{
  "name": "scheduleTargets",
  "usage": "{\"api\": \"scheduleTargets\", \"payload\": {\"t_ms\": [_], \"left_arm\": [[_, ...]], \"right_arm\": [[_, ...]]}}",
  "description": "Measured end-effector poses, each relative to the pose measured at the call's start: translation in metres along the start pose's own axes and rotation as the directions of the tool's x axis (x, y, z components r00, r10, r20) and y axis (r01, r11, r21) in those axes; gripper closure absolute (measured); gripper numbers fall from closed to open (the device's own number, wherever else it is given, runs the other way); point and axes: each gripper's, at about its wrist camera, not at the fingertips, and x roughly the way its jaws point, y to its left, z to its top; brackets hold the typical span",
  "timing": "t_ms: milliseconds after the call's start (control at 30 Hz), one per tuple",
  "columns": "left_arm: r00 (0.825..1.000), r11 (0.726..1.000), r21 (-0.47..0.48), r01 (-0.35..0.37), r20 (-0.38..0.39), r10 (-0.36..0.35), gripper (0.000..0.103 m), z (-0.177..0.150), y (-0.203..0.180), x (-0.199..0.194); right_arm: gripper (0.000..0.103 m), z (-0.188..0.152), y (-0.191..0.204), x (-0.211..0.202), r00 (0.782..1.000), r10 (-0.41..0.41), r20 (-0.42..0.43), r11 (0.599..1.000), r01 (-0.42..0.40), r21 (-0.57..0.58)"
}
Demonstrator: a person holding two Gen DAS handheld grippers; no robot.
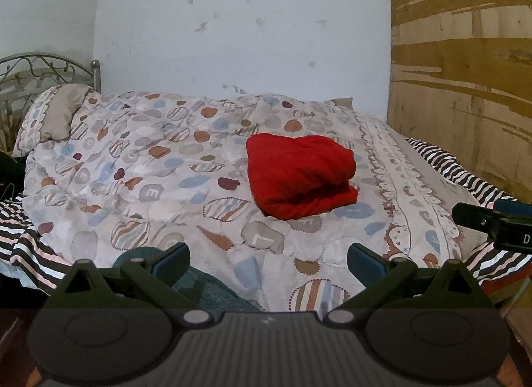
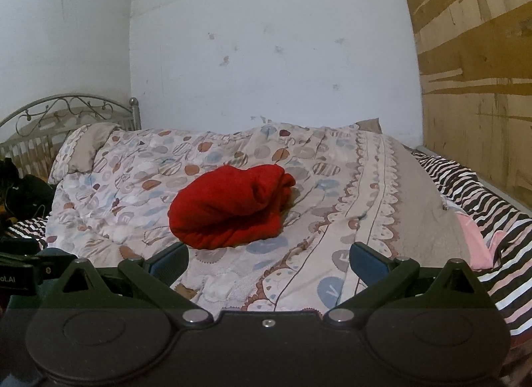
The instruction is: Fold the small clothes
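On patterned duvet (image 1: pixel 139 160), left wrist view: red garment (image 1: pixel 301 175) sits folded, bundle lying ahead and right of left gripper (image 1: pixel 267 262). Jaws wide, empty, well apart from cloth. Long axis runs roughly left-right; fold mouth faces right.

Right wrist view: red garment ahead, slightly left of right gripper (image 2: pixel 267 260). Jaws wide, empty. Bundle looks nearer this claw; right likely better placed.
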Motion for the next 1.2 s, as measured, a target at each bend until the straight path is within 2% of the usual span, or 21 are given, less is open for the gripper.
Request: {"api": "scheduleTargets", "payload": {"t_ms": [1200], "left_arm": [[1.0,1.0,-0.008,-0.001,0.003,0.001,0.0,-0.0001,0.001,-0.0001]], "right_arm": [[0.0,0.0013,-0.0009,0.0001,1.0,0.0,-0.001,1.0,0.0,-0.003]]}}
